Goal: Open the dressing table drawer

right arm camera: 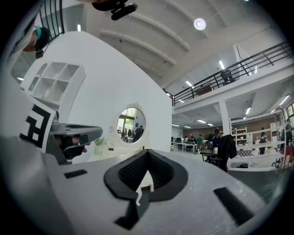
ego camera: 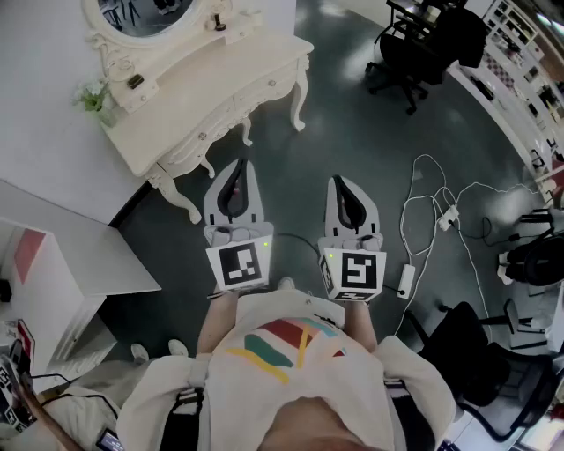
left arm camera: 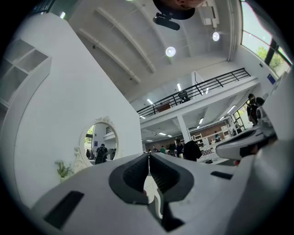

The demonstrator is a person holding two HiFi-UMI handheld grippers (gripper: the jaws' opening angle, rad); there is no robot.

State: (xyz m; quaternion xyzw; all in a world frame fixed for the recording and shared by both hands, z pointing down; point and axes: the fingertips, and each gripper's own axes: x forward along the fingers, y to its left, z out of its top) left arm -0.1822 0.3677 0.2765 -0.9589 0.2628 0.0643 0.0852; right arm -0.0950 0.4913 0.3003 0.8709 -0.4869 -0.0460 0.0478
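At the far left we see the cream-white carved dressing table (ego camera: 220, 66), its drawer (ego camera: 225, 119) closed under the oval mirror (ego camera: 145, 18). Nearer, clear of the table, our left gripper (ego camera: 239, 165) has its jaws together on nothing. Beside it, the right gripper (ego camera: 340, 182) is likewise pinched together and empty. White cables (ego camera: 441, 211) trail at right.

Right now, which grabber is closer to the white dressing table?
The left gripper: it sits by the curved legs of the dressing table, while the right gripper is over dark floor, farther away.
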